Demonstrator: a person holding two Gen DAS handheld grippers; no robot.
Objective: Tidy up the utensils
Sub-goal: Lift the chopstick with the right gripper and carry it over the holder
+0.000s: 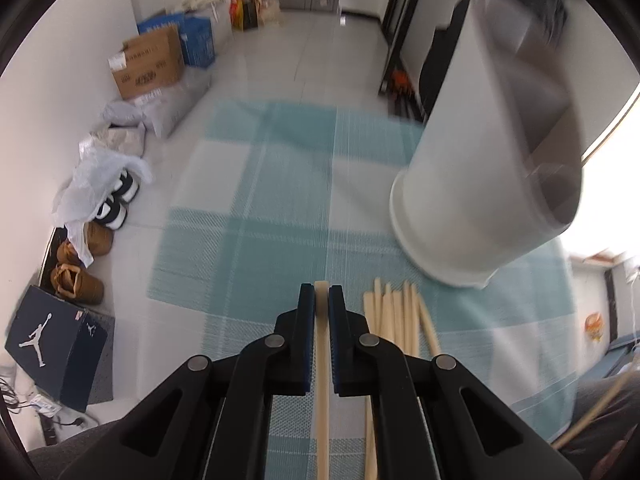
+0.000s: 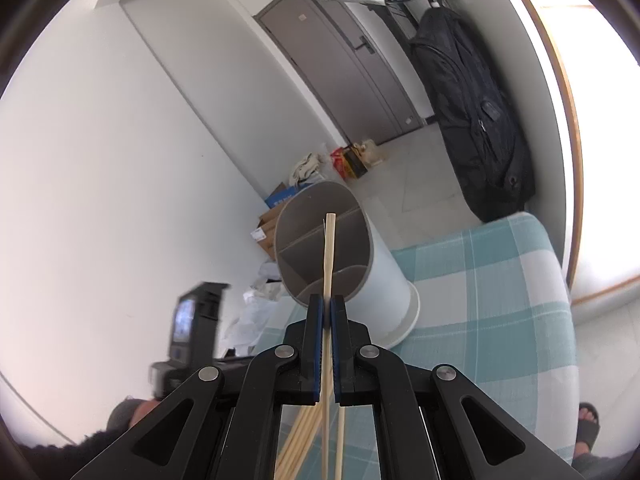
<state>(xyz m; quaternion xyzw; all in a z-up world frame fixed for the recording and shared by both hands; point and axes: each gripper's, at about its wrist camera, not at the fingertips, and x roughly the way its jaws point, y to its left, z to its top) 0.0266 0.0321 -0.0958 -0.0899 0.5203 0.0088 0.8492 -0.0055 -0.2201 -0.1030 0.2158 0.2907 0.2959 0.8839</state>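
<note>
1. Your left gripper has its jaws pinched narrow on one pale wooden chopstick, which runs lengthwise between the blue pads above the teal-and-white checked cloth.
2. Your right gripper is also clamped narrow, on a second pale wooden chopstick; its tip points up in front of the mouth of the holder.
3. The white cylindrical utensil holder with a grey divided interior stands on the cloth, well beyond both grippers. Its compartments look empty as far as can be seen.
4. A loose bundle of pale chopsticks lies on the cloth just beside your left gripper, not yet picked.
5. Judgement: early stage. Two sticks in hand, none visibly stored, the bundle left to move.
</note>
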